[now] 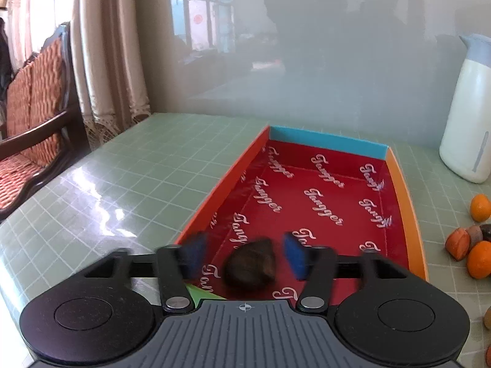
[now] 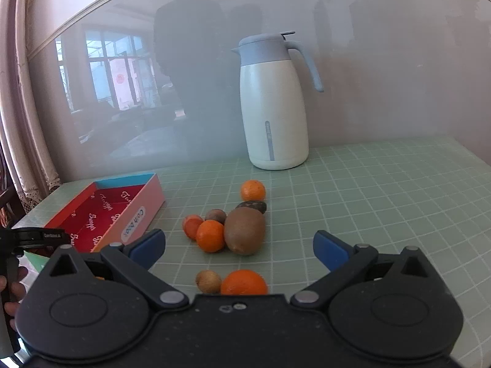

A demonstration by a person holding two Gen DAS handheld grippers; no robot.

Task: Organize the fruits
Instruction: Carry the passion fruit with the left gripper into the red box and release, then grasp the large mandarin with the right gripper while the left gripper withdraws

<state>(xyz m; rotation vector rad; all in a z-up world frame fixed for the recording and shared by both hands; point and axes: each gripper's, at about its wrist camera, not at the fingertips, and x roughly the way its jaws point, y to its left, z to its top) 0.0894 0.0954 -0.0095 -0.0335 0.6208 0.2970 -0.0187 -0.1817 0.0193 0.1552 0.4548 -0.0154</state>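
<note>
Fruit (image 1: 250, 265), dark brown, lying free in box (image 1: 405, 202) near its front edge, between left gripper (image 1: 244, 256) jaws' parted pads; right gripper (image 2: 239, 247) wide, empty. Risk: nudging fruit while withdrawing.

The red lining inside the box (image 1: 325, 190) is carrying a white script word again and again; it is reading like "Tangger", but the first letter is not sure. On the pink outer wall of the box, a white oval label (image 2: 135, 224) is showing blue writing, too small to read surely.
</note>
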